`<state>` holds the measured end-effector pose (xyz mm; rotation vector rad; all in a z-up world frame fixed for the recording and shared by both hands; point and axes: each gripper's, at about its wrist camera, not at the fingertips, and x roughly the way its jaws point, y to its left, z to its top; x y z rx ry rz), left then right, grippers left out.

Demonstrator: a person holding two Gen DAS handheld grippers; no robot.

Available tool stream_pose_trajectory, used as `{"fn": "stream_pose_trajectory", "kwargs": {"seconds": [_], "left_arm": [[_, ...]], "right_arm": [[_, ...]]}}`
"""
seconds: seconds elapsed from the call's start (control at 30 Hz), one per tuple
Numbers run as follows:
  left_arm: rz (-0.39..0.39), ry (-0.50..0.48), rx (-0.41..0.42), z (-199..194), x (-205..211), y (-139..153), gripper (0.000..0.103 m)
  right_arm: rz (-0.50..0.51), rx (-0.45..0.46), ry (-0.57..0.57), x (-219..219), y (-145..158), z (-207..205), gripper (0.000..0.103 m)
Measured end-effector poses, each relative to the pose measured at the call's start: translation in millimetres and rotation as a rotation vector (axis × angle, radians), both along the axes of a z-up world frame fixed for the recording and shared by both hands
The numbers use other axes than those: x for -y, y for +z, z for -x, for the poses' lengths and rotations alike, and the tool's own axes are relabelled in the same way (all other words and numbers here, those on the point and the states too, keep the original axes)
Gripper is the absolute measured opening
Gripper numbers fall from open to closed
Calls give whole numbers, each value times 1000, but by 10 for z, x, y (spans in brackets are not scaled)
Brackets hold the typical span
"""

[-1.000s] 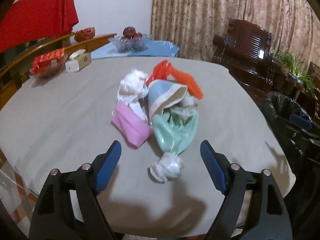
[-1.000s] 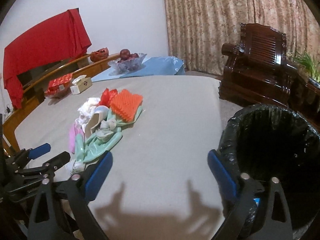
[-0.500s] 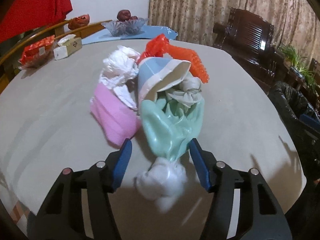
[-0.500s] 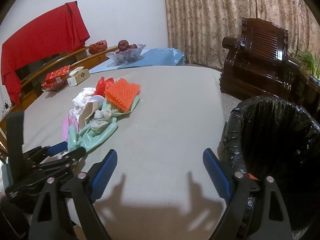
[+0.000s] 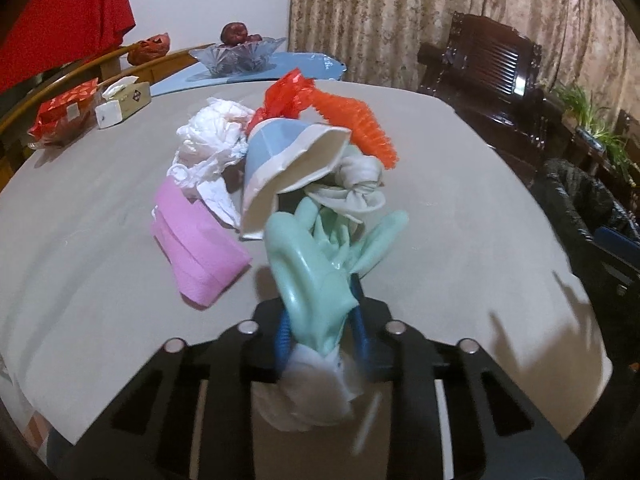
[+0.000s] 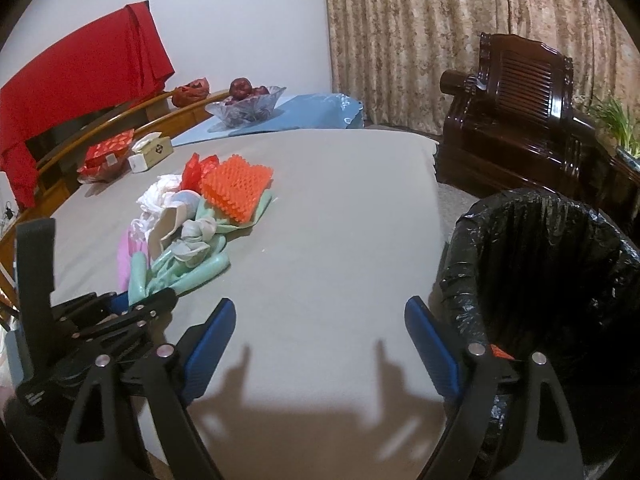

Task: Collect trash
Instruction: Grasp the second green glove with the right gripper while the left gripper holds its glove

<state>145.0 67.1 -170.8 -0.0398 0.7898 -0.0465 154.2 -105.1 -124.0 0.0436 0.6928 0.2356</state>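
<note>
The left gripper (image 5: 320,320) is clamped on the mint-green rubber glove (image 5: 320,264), apparently with white tissue, its length pointing away across the table (image 5: 460,220); the bin (image 6: 552,272) lies rightward, beside the wide-open, empty right gripper (image 6: 320,340).

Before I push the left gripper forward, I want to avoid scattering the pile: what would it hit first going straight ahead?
The left gripper, shut on the green rubber glove, points into the pile. It would probably meet the paper cup first, though depth is hard to judge.
</note>
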Motion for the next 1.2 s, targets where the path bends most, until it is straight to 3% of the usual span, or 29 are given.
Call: {"fn": "stream_pose_trajectory", "kwargs": {"seconds": [0.43, 0.83, 1.07, 1.2], "left_arm": [[77, -125, 26, 291, 322, 302, 20], [163, -195, 151, 531, 416, 808, 20], [194, -159, 187, 575, 253, 876, 20], [168, -101, 164, 545, 56, 820, 20]], "right_arm": [[-13, 42, -56, 206, 168, 50, 82], [-24, 77, -90, 331, 306, 135, 82], [-20, 80, -90, 319, 321, 157, 82], [-17, 76, -68, 240, 321, 143, 82]]}}
